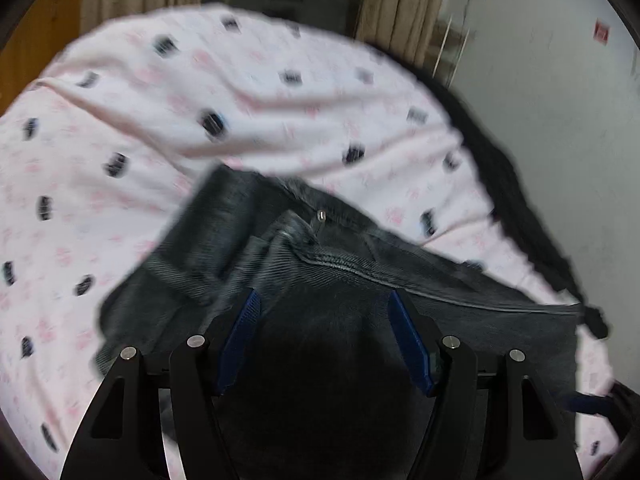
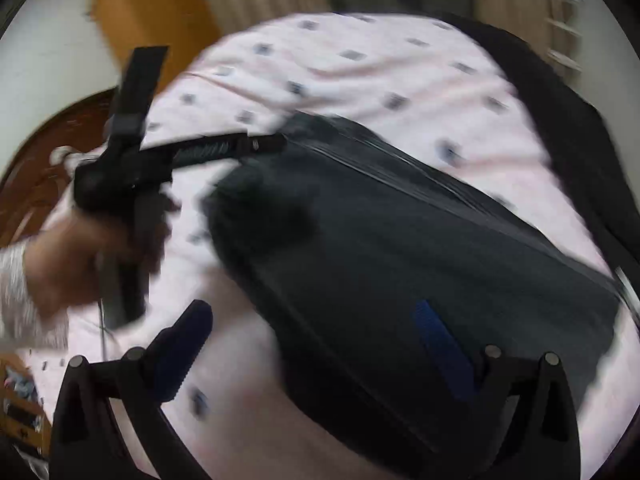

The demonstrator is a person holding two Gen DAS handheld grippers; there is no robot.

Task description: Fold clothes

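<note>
Dark grey jeans [image 1: 360,280] lie bunched on a pink patterned bed sheet [image 1: 160,120], waistband and a metal rivet facing up. My left gripper [image 1: 323,295] is open, its blue pads [image 1: 240,336] spread wide just over the denim. The right wrist view shows the jeans [image 2: 400,248] as a long dark folded slab. A hand holds the left gripper [image 2: 264,144] there, its tips at the jeans' far left corner. My right gripper [image 2: 312,308] is open: one finger [image 2: 188,344] is over the sheet [image 2: 360,68], the other over the denim. Motion blur softens both views.
A black cloth [image 1: 516,200] lies along the bed's right edge. Beige curtains [image 1: 400,4] and a dark window stand behind the bed, with a white wall [image 1: 560,100] to the right. An orange wooden cabinet [image 2: 156,12] stands at the back left, and brown wood [image 2: 36,168] at the left.
</note>
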